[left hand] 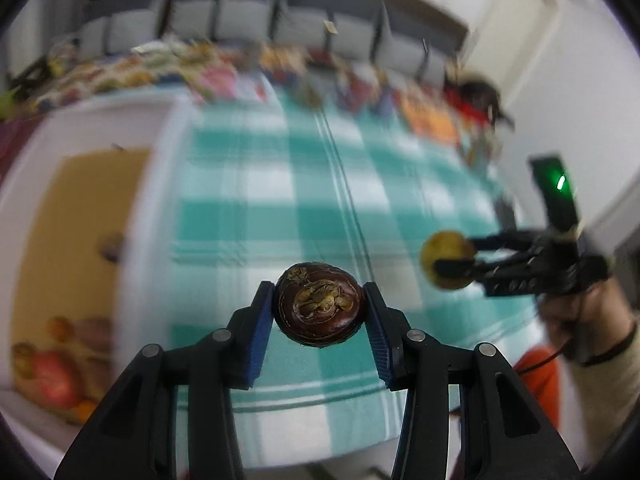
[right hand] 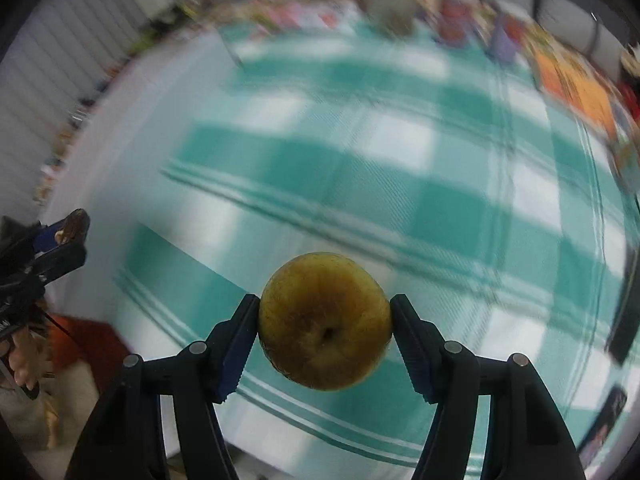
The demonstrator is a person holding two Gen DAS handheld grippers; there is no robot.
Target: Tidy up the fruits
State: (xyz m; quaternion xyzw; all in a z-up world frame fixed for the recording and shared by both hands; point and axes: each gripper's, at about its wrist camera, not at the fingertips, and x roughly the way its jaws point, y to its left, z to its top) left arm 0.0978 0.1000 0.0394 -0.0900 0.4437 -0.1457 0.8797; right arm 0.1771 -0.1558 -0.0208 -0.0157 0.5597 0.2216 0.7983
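Two fruits are being carried at once here, both held up off the green-and-white checked tablecloth [right hand: 360, 168]. The left gripper [left hand: 319, 306] is clamped on a dark brown mangosteen [left hand: 319, 305], calyx facing the camera, blue pads pressed on both sides. The right gripper [right hand: 325, 322] is closed around a yellow-green apple [right hand: 325, 321], pinched across its widest part, dimple toward the lens.

The drop-off is probably the white tray [left hand: 160, 184] with the tan liner on the left of the left wrist view, where a reddish fruit [left hand: 54, 376] and some smaller ones are already sitting at the near end. That's a guess from the layout only.

To do this bit well, both grips should be kept steady and level while the fruits are being moved, since round smooth skins are being held only at two points and could be rolled out by a sudden twist. The apple is being gripped near the pad tips, so it's the riskier one. Lowering right into the tray before letting go would be smarter than dropping from height.

Around it all: a blurred row of colourful packets [left hand: 224, 76] is lined up along the far edge of the table, with grey chairs [left hand: 248, 20] behind. Nothing is sitting on the open cloth in between, but the two grippers are being worked fairly near each other, so crossing paths is the main thing to watch
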